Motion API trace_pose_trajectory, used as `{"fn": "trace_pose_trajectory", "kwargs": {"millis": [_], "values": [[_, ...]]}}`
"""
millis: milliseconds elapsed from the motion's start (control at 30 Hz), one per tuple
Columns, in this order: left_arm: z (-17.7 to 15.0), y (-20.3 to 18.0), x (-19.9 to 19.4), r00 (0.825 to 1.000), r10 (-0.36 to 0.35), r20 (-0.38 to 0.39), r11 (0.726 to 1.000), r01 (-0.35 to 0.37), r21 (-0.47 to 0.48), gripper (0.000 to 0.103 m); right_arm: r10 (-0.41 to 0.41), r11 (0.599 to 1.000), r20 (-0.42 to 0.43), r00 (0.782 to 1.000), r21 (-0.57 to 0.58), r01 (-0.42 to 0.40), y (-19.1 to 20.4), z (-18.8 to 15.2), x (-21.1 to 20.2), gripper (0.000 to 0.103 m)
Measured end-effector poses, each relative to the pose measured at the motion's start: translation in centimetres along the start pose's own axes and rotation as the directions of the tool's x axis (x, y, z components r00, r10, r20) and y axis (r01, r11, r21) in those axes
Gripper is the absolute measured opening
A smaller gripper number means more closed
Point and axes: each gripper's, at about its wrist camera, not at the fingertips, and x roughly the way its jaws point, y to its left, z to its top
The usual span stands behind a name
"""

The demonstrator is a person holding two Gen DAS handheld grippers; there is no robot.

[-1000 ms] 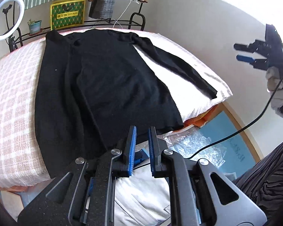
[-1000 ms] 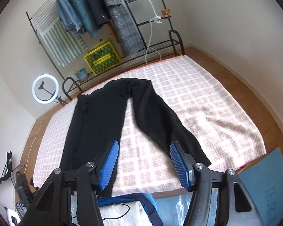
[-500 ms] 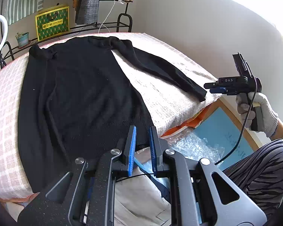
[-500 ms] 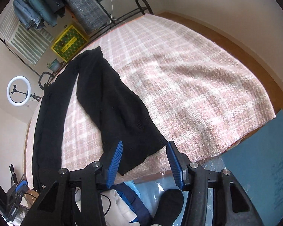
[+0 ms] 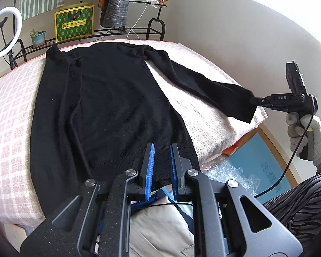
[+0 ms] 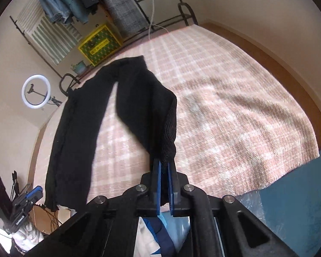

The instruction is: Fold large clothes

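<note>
A black long-sleeved sweater (image 5: 109, 107) lies flat on the pink checked bed cover (image 5: 10, 128), collar at the far end. My left gripper (image 5: 162, 147) hovers over the hem near the bed's front edge, its blue pads a narrow gap apart with no cloth between them. The right sleeve (image 5: 203, 85) stretches out toward the bed's right corner. My right gripper (image 5: 253, 101), held by a gloved hand (image 5: 310, 137), is shut on the sleeve's cuff. In the right wrist view the cuff (image 6: 169, 132) sits pinched between the pads of the right gripper (image 6: 163, 162) and hangs above the cover (image 6: 224, 117).
Behind the bed stand a clothes rack (image 5: 117, 0), a yellow-green box (image 5: 75, 22), a potted plant (image 5: 37, 38) and a ring light (image 5: 4, 32). A wall runs close along the right. On the floor lie a blue mat (image 5: 265, 160) and crinkled plastic (image 5: 224, 175). A striped trouser leg (image 5: 299, 203) is at the lower right.
My right gripper came down to the sleeve's end and closed on the cuff, which now hangs off the cover. My left gripper edged closer to the hem with its gap unchanged.
</note>
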Motion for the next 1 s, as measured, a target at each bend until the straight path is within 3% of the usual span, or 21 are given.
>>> {"fn": "trace_pose_trajectory", "kwargs": {"millis": [133, 267, 400, 567, 667, 700, 733, 767, 867, 1000], "values": [[-0.2, 1.1, -0.9, 1.000, -0.018, 0.021, 0.999, 0.019, -0.042, 0.012, 0.024, 0.988, 0.044, 0.999, -0.155, -0.017, 6.4, 0.5, -2.8, 0.003], [-0.5, 2.4, -1.5, 0.999, -0.034, 0.036, 0.996, 0.036, -0.080, 0.012, 0.079, 0.951, 0.013, 0.997, -0.301, -0.071, 13.2, -0.2, -3.2, 0.003], [-1.2, 3.9, -1.9, 0.998, -0.056, 0.041, 0.988, 0.061, -0.142, 0.012, 0.063, 0.875, -0.067, 0.996, -0.475, -0.088, 19.7, -2.2, -0.1, 0.003], [-1.6, 5.2, -1.8, 0.997, -0.068, 0.041, 0.981, 0.074, -0.179, 0.012, 0.027, 0.815, -0.212, 0.977, -0.562, -0.144, 23.9, -5.0, 5.9, 0.003], [-1.4, 5.5, -1.2, 0.995, -0.094, 0.024, 0.975, 0.097, -0.198, 0.017, 0.045, 0.794, -0.321, 0.946, -0.563, -0.229, 24.1, -5.9, 7.8, 0.010], [-1.3, 5.4, -0.9, 0.994, -0.106, 0.022, 0.973, 0.108, -0.203, 0.029, 0.068, 0.795, -0.343, 0.937, -0.548, -0.259, 23.9, -5.7, 7.7, 0.025], [-1.1, 5.4, -0.6, 0.993, -0.115, 0.019, 0.972, 0.116, -0.203, 0.036, 0.095, 0.796, -0.347, 0.933, -0.536, -0.281, 23.5, -5.3, 7.3, 0.032], [-0.9, 5.2, -0.2, 0.992, -0.126, 0.015, 0.971, 0.126, -0.201, 0.044, 0.123, 0.797, -0.337, 0.933, -0.527, -0.296, 23.1, -4.6, 6.7, 0.035], [-0.3, 4.5, 1.7, 0.991, -0.136, -0.016, 0.973, 0.130, -0.191, 0.044, 0.171, 0.827, -0.293, 0.941, -0.477, -0.299, 20.8, -1.7, 5.7, 0.036], [0.2, 4.7, 4.8, 0.991, -0.117, -0.072, 0.973, 0.100, -0.210, 0.044, 0.156, 0.892, -0.213, 0.964, -0.389, -0.230, 17.3, 3.6, 6.4, 0.038]]}}
